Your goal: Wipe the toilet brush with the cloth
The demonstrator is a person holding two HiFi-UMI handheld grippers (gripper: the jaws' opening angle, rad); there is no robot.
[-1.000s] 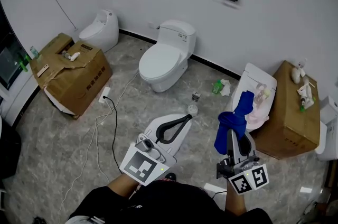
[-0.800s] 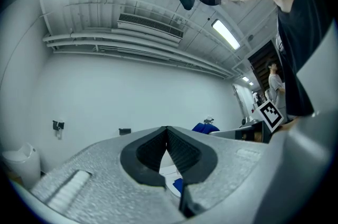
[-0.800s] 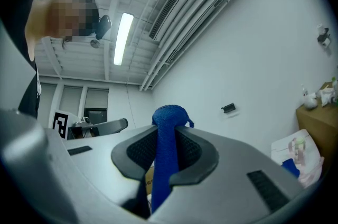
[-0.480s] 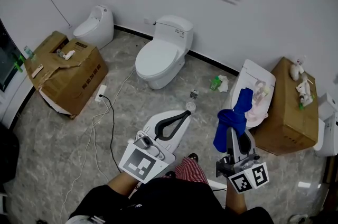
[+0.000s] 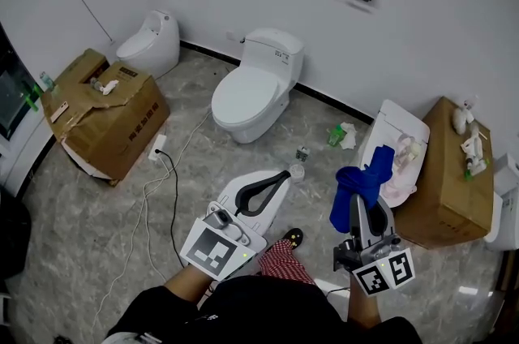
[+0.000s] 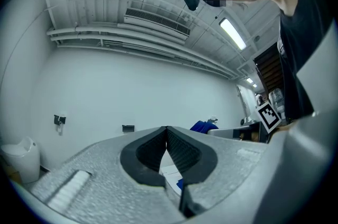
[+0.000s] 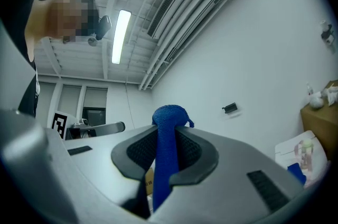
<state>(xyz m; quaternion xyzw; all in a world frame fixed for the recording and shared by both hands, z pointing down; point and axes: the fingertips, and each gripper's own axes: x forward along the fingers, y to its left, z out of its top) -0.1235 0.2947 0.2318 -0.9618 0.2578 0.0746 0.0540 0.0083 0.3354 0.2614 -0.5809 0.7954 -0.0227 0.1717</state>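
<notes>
In the head view my right gripper points up and forward, shut on a blue cloth that bunches above its jaws. The right gripper view shows that cloth pinched between the black pads of the right gripper and standing out past them. My left gripper is held beside it on the left, shut with nothing in it. In the left gripper view its pads meet along a closed seam and the left gripper faces a bare white wall. I cannot make out a toilet brush in any view.
A white toilet stands at the far wall, with a smaller white one to its left. Cardboard boxes sit at the left and right. A white toilet lid leans by the right box. A cable runs over the floor.
The room has shifted a little in the head view as both grippers travel together, poses unchanged. A checked trouser leg and a shoe have come into view between them.
</notes>
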